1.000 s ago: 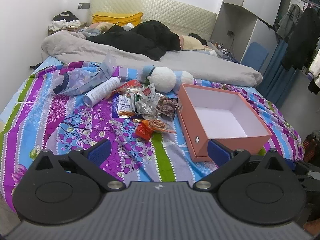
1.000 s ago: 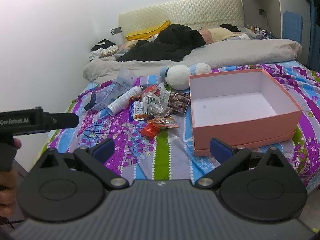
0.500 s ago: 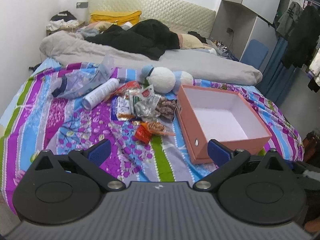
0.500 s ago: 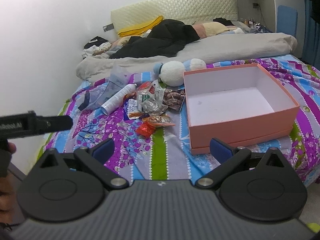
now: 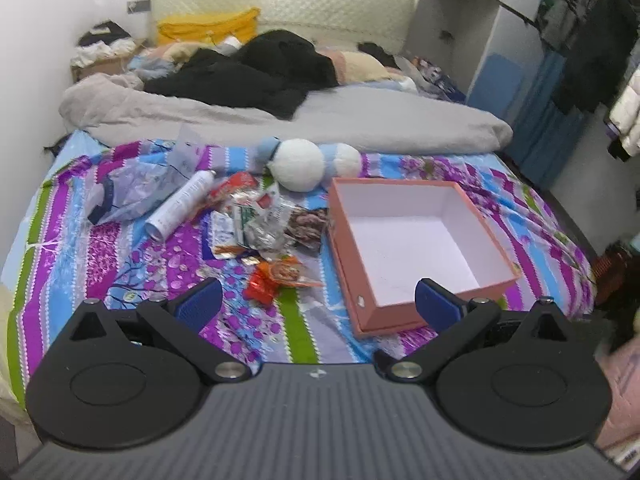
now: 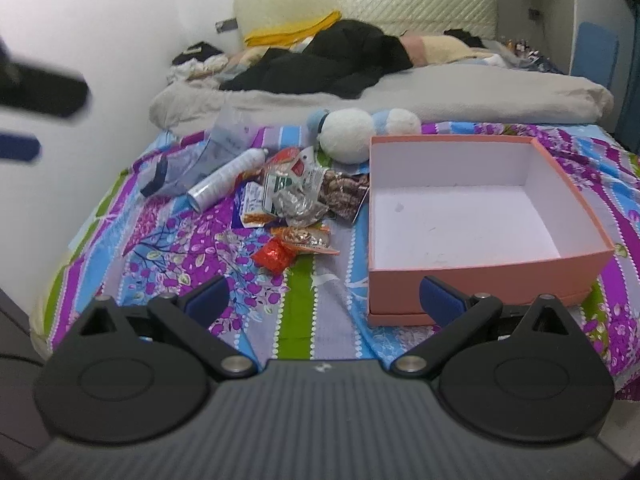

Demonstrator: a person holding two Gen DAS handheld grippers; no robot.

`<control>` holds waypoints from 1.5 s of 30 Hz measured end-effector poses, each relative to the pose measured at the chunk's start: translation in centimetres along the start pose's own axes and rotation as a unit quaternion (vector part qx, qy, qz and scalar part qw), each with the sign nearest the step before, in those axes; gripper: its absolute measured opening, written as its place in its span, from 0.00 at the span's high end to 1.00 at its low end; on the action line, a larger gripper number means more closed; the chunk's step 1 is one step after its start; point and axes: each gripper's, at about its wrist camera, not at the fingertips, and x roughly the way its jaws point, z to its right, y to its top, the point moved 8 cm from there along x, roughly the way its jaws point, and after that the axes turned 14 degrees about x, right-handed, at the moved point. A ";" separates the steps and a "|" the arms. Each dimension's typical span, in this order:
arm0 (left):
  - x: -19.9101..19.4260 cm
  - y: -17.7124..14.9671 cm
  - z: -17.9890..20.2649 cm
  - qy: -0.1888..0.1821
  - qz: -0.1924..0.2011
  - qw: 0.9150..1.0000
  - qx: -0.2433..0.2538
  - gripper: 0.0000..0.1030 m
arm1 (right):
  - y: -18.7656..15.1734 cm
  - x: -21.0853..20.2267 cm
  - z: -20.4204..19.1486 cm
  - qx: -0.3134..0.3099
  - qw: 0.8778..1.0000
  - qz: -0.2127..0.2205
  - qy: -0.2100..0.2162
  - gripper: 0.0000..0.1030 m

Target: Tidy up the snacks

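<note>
A heap of snack packets [image 5: 266, 226] [image 6: 294, 196] lies mid-bed on the striped sheet, with a small red packet [image 5: 262, 286] [image 6: 274, 255] and an orange one [image 6: 306, 237] nearest me. To its right stands an empty salmon-pink box [image 5: 348, 240] [image 6: 472, 278] with a white inside. My left gripper [image 5: 318, 306] hovers open over the bed's near edge, nothing between its blue pads. My right gripper [image 6: 326, 298] is open too, short of the box's front wall. The left gripper [image 6: 40, 92] shows blurred at the right wrist view's left edge.
A white spray can [image 5: 180, 204] [image 6: 226, 180] and a crumpled clear bag [image 5: 132, 188] lie left of the packets. A white and blue plush toy [image 5: 304, 164] [image 6: 352, 132] sits behind them. A grey duvet [image 5: 360, 120] and black clothes [image 5: 260, 72] cover the far half of the bed.
Both grippers have drifted slightly; the bed scene shifts a little in each view. In the right wrist view the left gripper has risen and blurred. Nothing on the bed has moved.
</note>
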 end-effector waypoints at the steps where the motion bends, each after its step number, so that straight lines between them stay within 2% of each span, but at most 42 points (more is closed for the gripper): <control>1: -0.3 0.4 0.2 -0.003 -0.008 1.000 0.002 0.00 | 0.1 0.5 -0.2 -0.003 1.000 -0.006 0.003 0.00; 5: -2.0 1.8 1.0 0.003 -0.015 1.000 0.015 0.00 | 0.7 2.1 -0.9 -0.005 1.000 -0.019 0.009 0.00; 9: -2.6 2.3 2.1 -0.013 -0.044 0.999 0.023 0.00 | 1.4 3.1 -1.9 -0.021 1.000 -0.021 0.009 0.00; 16: -1.0 0.6 2.7 -0.034 -0.108 0.993 0.030 0.00 | 2.1 4.1 -2.5 -0.023 0.999 -0.023 0.001 0.00; 26: 0.5 1.8 0.3 -0.023 -0.090 0.996 0.013 0.00 | 1.5 5.1 -3.0 -0.033 0.999 -0.037 0.000 0.00; 36: 4.7 3.2 -0.2 -0.034 -0.106 0.994 0.000 0.00 | 1.5 6.5 -1.6 -0.019 0.999 -0.043 -0.005 0.00; 38: 5.8 3.2 -0.1 -0.040 -0.118 0.992 -0.011 0.00 | 1.2 7.0 -1.4 -0.023 0.998 -0.049 -0.008 0.00; 41: 7.0 3.5 -0.4 -0.047 -0.116 0.992 -0.009 0.00 | 0.7 8.1 -1.2 -0.034 0.997 -0.065 -0.011 0.00; 45: 9.0 3.7 -2.8 -0.054 -0.122 0.990 -0.049 0.00 | 1.1 9.0 -0.7 -0.037 0.997 -0.068 -0.016 0.00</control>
